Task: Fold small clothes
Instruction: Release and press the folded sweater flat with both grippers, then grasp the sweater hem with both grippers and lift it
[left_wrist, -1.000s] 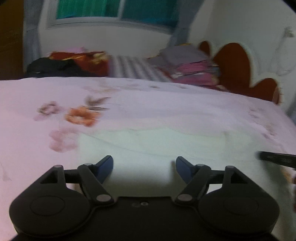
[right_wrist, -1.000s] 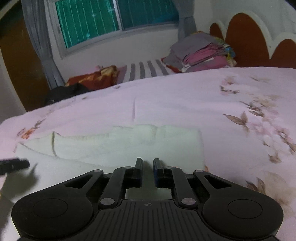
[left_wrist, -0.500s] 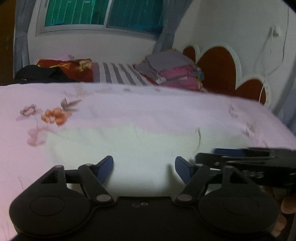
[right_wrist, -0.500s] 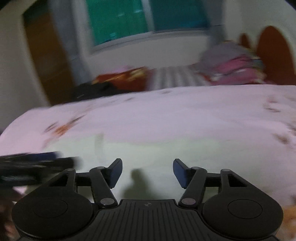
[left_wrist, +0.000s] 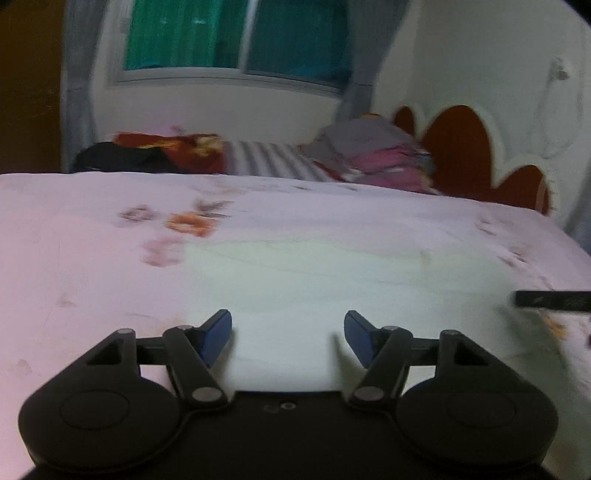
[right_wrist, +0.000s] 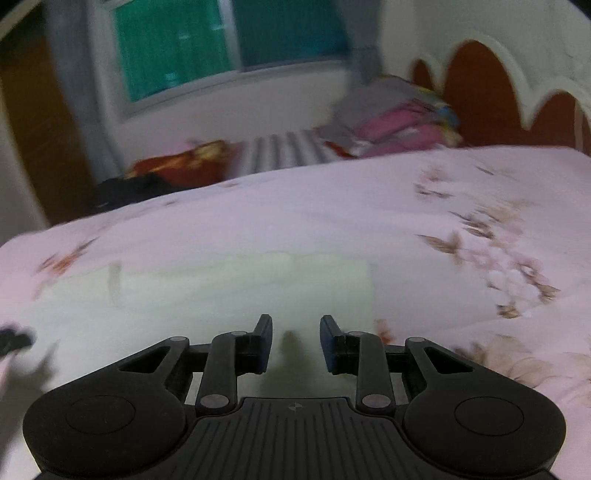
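Note:
A small pale cream garment lies flat on the pink floral bedsheet. It also shows in the right wrist view. My left gripper is open and empty, low over the garment's near left part. My right gripper is partly open and empty over the garment's near right edge. The right gripper's tip shows at the right edge of the left wrist view. The left gripper's tip shows at the left edge of the right wrist view.
A stack of folded clothes sits at the far side of the bed next to the red headboard. A striped cloth, a red patterned cloth and a black one lie along the far edge, under the window.
The right gripper opened wide from shut, then narrowed to partly open. It swung left beside the left gripper, then moved back right. The left gripper stayed open.

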